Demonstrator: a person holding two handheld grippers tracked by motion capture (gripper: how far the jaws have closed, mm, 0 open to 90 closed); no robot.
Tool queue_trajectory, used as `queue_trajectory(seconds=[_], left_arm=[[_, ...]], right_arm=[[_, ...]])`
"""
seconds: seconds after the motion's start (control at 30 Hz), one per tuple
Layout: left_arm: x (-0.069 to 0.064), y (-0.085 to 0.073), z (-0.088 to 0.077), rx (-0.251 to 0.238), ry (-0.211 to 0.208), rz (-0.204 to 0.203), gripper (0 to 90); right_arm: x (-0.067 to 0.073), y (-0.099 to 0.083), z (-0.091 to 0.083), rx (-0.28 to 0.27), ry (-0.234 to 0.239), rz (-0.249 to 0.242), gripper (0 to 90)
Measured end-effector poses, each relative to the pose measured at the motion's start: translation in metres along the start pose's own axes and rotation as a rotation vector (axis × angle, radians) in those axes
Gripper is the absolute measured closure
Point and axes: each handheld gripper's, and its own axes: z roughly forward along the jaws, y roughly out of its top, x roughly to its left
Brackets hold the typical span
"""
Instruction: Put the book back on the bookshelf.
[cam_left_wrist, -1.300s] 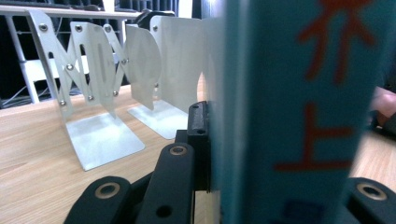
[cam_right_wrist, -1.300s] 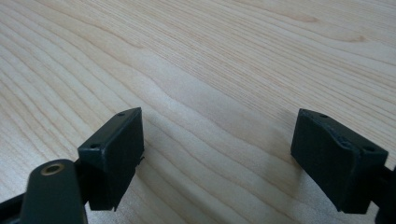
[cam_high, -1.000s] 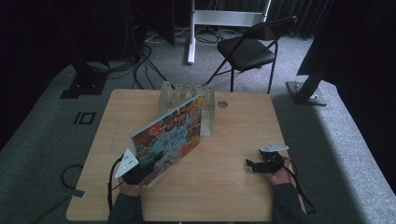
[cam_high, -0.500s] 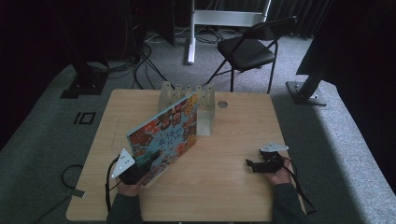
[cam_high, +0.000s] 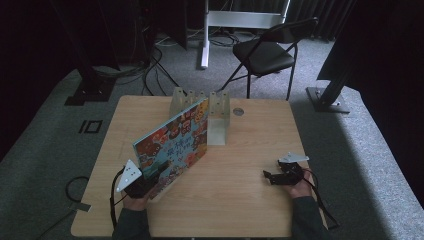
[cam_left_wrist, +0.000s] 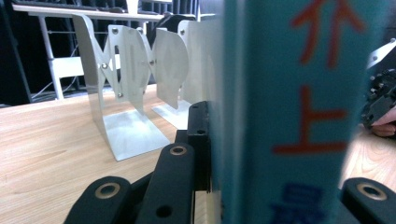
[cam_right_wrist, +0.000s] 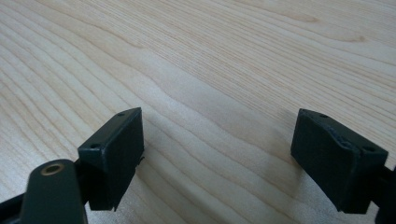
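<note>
The left claw clamps the book by its near edge, tilted above the surface toward the rack. Held so far out, it could twist or knock the rack. The right claw rests wide, empty.

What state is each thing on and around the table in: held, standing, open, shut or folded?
Picture book: held on edge, tilted, one end at the rack.
Left tongs: shut on the picture book.
Right tongs: open, empty, low over the table.
Metal book rack: standing upright, its slots unfilled.
Folding chair: unfolded, unoccupied.
</note>
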Motion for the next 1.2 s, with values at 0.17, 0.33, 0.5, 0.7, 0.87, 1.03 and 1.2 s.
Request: queue_trajectory(seconds=[0.17, 0.33, 0.5, 0.7, 0.87, 1.03, 1.2], left_arm=[[0.0002, 0.0004, -0.0027, -0.001, 0.022, 0.005, 80.9], [0.0013, 0.0009, -0.0051, -0.004, 0.035, 0.006, 80.9], [0.0035, 0.001, -0.0065, -0.004, 0.045, -0.002, 80.9], [0.0054, 0.0014, -0.006, -0.009, 0.068, -0.021, 80.9], [0.006, 0.0025, -0.0065, -0.018, 0.084, -0.024, 80.8], [0.0074, 0.0044, -0.0067, -0.027, 0.102, -0.032, 80.8], [0.0095, 0.0062, -0.0073, -0.033, 0.123, -0.046, 80.8]], right_arm=[[0.0, 0.0, 0.0, 0.0, 0.0, 0.0, 16.9], [0.0, 0.0, 0.0, 0.0, 0.0, 0.0, 16.9], [0.0, 0.0, 0.0, 0.0, 0.0, 0.0, 16.9], [0.0, 0.0, 0.0, 0.0, 0.0, 0.0, 16.9], [-0.0001, 0.0, 0.0, -0.001, 0.0, -0.001, 16.9], [0.0, 0.0, 0.0, 0.0, 0.0, 0.0, 16.9], [-0.0001, 0.0, 0.0, -0.001, 0.0, -0.002, 16.9]])
